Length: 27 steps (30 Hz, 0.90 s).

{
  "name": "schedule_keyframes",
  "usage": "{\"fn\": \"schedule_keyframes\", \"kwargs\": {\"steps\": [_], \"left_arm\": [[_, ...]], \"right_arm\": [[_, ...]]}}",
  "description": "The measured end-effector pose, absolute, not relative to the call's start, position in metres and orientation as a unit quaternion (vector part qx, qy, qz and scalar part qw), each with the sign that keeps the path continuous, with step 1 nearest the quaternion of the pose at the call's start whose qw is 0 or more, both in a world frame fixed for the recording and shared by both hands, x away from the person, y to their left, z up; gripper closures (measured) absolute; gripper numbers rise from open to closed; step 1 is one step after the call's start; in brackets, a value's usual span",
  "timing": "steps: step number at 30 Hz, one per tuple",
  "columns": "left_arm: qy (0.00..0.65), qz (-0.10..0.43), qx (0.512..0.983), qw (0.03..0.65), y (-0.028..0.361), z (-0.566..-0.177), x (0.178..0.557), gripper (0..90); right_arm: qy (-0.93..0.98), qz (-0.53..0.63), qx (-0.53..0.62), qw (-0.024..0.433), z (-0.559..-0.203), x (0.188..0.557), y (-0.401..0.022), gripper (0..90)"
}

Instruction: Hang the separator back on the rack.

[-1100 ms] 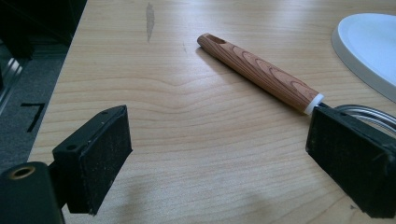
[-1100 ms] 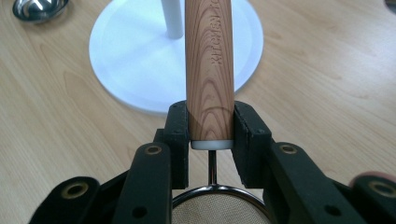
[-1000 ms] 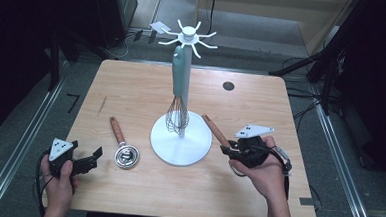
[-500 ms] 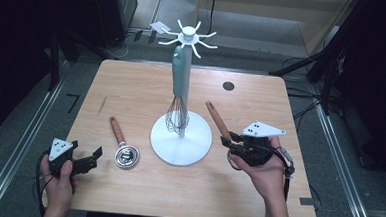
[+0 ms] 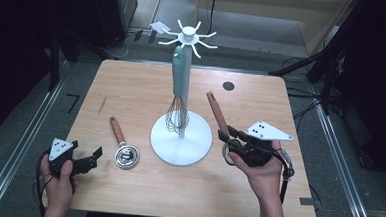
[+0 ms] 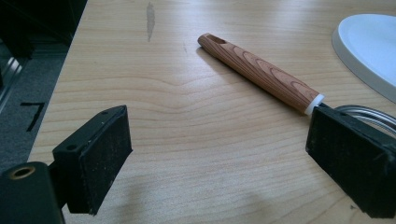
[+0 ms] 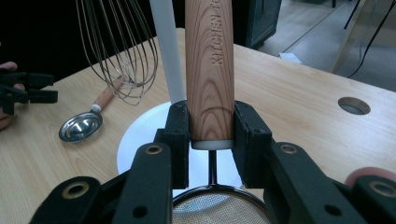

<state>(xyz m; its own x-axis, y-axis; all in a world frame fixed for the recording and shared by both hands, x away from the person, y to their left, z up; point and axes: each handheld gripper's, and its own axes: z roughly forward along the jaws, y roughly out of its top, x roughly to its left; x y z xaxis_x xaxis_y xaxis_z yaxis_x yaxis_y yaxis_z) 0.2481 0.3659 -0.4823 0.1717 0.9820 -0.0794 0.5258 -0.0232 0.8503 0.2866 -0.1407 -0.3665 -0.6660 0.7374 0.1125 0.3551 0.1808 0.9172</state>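
Pointing up-left: strainer (image 5: 217, 111) in right gripper (image 5: 228, 140)

**Where things sit on the counter**

In the high view we find the stand (image 5: 181, 138) at the centre of the counter (image 5: 142, 86), with a whisk (image 5: 179, 88) hanging against its pole. Left of its base lies a scoop (image 5: 123, 145). At lower left sits the left gripper (image 5: 85, 160); right of the base, the right gripper (image 5: 228, 139) holds a strainer's handle (image 5: 217, 111).
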Motion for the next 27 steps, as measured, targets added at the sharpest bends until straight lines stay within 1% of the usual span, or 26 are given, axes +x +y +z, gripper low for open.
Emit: {"fn": "schedule_keyframes", "kwargs": {"steps": [14,27], "left_arm": [[0.576,0.288,0.655,0.396,0.366,-0.482,0.248,6.9],[0.576,0.287,0.655,0.396,0.366,-0.482,0.248,7.0]], "right_arm": [[0.72,0.555,0.362,0.207,-0.359,0.278,-0.129,70.9],[0.702,0.582,0.353,0.209,-0.353,0.271,-0.122,70.8]]}}
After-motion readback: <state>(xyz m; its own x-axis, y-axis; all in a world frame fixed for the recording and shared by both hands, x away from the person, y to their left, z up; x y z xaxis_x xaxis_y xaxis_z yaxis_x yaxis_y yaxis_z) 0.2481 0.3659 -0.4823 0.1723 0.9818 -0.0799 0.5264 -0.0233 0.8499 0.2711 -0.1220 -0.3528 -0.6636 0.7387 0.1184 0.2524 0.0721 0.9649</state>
